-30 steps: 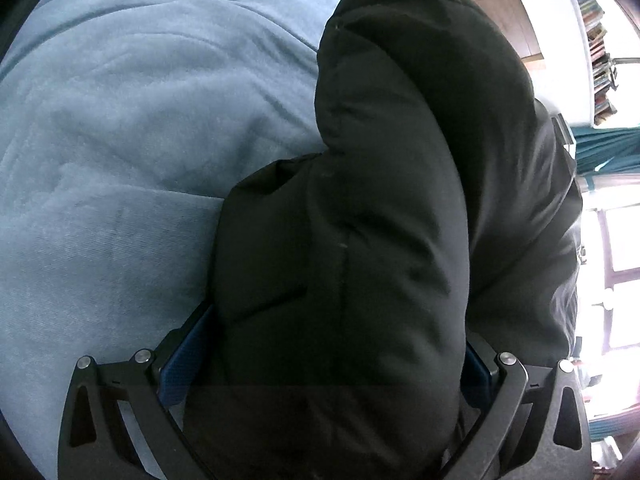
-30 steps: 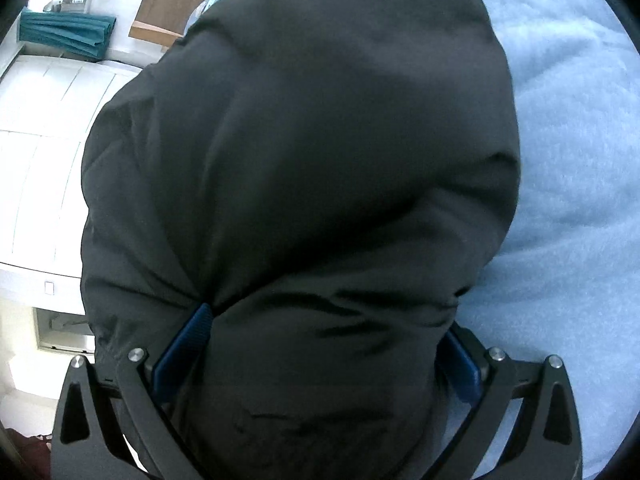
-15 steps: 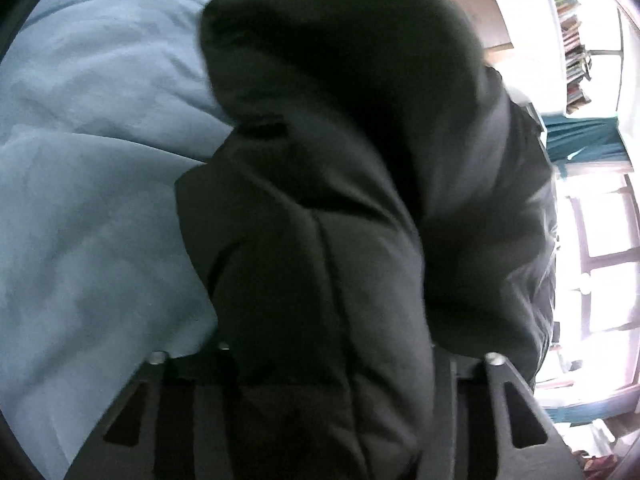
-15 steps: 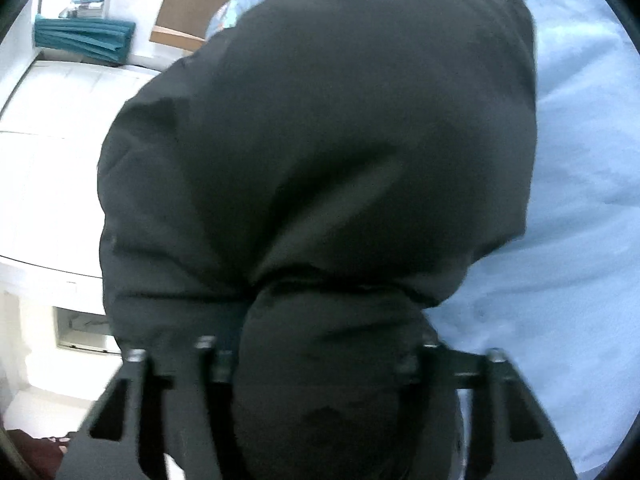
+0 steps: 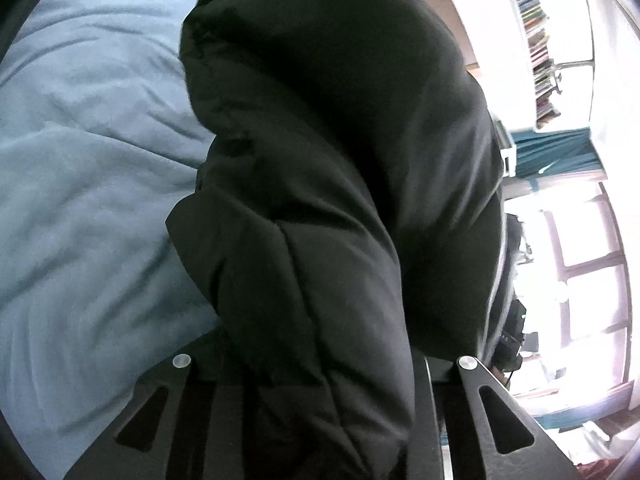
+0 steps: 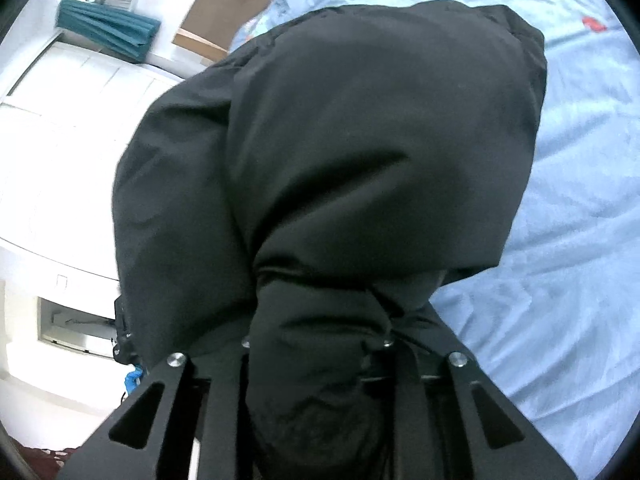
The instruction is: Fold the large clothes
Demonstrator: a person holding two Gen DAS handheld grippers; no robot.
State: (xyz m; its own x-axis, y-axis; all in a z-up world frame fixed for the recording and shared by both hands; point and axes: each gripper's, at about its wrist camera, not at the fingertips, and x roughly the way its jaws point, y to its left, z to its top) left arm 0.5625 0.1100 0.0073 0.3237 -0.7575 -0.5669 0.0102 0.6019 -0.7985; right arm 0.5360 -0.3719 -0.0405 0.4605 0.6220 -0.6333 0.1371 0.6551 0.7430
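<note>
1. Gripping a thick bunch of the black padded jacket [image 5: 340, 220], the left tool [image 5: 320, 396] was clamped on it; dark fabric filled the gap between its jaws, and the fingertips were hidden under cloth.
2. The right tool [image 6: 316, 364] was likewise clamped on the jacket [image 6: 340, 160], with a puckered wad squeezed between its jaws.
3. Jacket location: bulk of it hung forward of both tools, over the light blue bed [image 5: 88, 200] on one side and toward the bed edge on the other. Whether its far end touched the bedding could not be told.
4. White furniture [image 6: 60, 140], a teal curtain [image 6: 108, 30], a bookshelf [image 5: 536, 40] and a bright window [image 5: 580, 280] stood beyond the bed.
5. Judged step: carrying the held edge over to lay a fold.
6. To do it well, by my reading: keep both tools level and evenly apart so the held edge stays straight; padded fabric is bulky and slippery, so a deep bite matters more than a hard one.
7. Lower the hanging bulk onto the bed first and let the crease form there, then bring the held edge down squarely.
8. Release only once the fabric rests flat; puffy fill tends to spring open.
9. Risk: the part hanging near the bed edge could drag the garment off.
</note>
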